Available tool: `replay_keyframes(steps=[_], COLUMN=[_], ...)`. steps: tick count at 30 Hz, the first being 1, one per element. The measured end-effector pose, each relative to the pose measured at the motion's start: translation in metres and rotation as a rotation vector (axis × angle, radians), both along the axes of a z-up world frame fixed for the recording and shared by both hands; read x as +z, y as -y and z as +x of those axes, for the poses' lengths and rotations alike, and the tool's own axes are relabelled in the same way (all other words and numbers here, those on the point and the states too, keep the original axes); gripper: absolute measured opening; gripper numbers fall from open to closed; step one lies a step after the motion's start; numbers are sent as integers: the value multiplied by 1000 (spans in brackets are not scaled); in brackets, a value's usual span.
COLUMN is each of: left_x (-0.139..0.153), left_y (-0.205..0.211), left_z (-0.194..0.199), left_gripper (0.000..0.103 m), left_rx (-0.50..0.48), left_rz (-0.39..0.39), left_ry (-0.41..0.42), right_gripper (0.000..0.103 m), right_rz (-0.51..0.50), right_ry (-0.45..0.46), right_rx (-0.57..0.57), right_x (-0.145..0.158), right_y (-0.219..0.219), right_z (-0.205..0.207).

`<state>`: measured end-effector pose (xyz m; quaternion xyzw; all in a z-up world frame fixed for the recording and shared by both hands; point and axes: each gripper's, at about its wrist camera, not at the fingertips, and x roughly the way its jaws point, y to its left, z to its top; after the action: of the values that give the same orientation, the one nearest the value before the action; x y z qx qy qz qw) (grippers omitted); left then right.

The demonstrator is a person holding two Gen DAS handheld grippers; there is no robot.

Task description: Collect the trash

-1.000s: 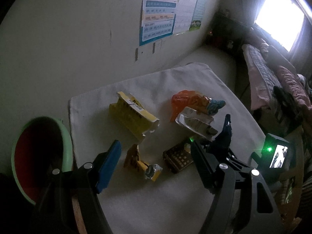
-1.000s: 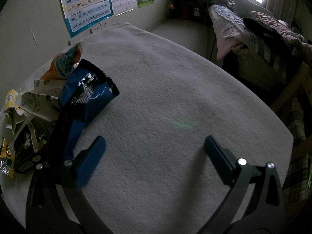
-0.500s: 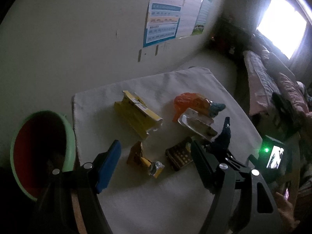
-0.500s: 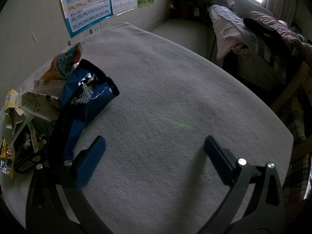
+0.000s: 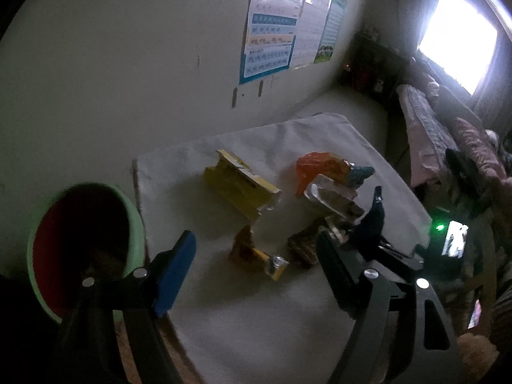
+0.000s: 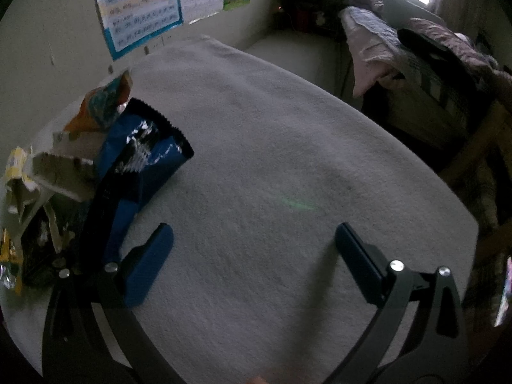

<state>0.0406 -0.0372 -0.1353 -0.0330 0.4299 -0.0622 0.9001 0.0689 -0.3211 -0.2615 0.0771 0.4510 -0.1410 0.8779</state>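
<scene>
Trash lies on a white-cloth table (image 5: 243, 313): a yellow carton (image 5: 240, 188), an orange wrapper (image 5: 315, 168), a clear silvery packet (image 5: 332, 200), a dark brown wrapper (image 5: 302, 248) and a small yellow-orange wrapper (image 5: 256, 256). A blue snack bag (image 6: 150, 160) lies at the left of the right wrist view, beside the other wrappers. My left gripper (image 5: 256, 252) is open above the small wrapper. My right gripper (image 6: 252, 240) is open and empty over bare cloth (image 6: 288, 192), right of the blue bag.
A green bin with a red inside (image 5: 83, 243) stands off the table's left edge. Wall posters (image 5: 272, 44) hang behind the table. A bed with heaped bedding (image 6: 416, 57) and a wooden chair (image 6: 480, 160) stand to the right.
My left gripper has drawn back and tilted, so the bin and trash sit further right in view. My right gripper has pulled back slightly; both stay open.
</scene>
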Motion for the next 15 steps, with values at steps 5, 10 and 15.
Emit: replay_keyframes(steps=[5, 10, 15], left_x=[-11, -23, -24], left_y=[-8, -10, -19], left_z=[4, 7, 7], left_gripper=[74, 74, 73], left_rx=[3, -1, 10], left_rz=[20, -1, -17], left_ry=[-11, -52, -63], right_gripper=[99, 93, 55], right_rz=[8, 171, 305], right_ry=[89, 87, -51], right_rx=[2, 125, 106], right_x=[41, 67, 38], right_y=[8, -11, -17], right_z=[-12, 14, 42])
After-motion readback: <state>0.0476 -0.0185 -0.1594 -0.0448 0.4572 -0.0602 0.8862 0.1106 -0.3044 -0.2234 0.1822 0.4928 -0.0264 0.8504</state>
